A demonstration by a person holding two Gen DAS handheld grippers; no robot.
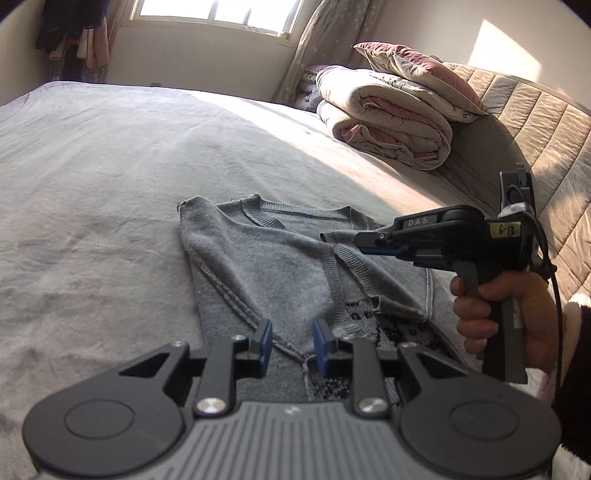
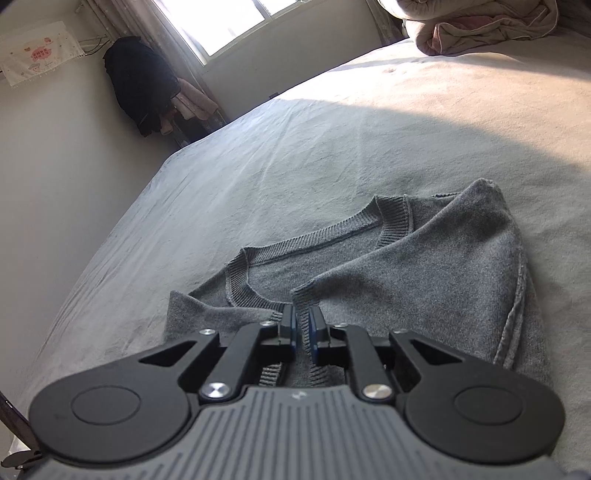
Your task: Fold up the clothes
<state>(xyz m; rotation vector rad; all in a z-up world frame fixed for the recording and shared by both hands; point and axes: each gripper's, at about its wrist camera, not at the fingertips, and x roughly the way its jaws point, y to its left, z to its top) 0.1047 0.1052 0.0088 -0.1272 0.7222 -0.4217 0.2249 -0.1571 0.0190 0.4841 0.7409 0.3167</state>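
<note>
Sleeves crossed over the grey sweater (image 1: 280, 266) on the bed (image 1: 92, 166).
Left gripper (image 1: 291, 345) stands parted and empty; right gripper (image 2: 303, 326), barely apart, straddles a sleeve cuff (image 2: 303, 295), seemingly releasing it.

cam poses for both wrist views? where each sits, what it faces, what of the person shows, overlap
Left wrist: sits on the left gripper, looking down along its parted fingers at the grey sweater on the bed, towards the window and folded quilt; the right gripper and the hand holding it show.
Right wrist: sits on the right gripper, facing across the sweater's collar towards the window wall; a ribbed cuff lies between its narrowly parted fingers; no hand shows.
Shared: sweater, bed, quilt, window.
</note>
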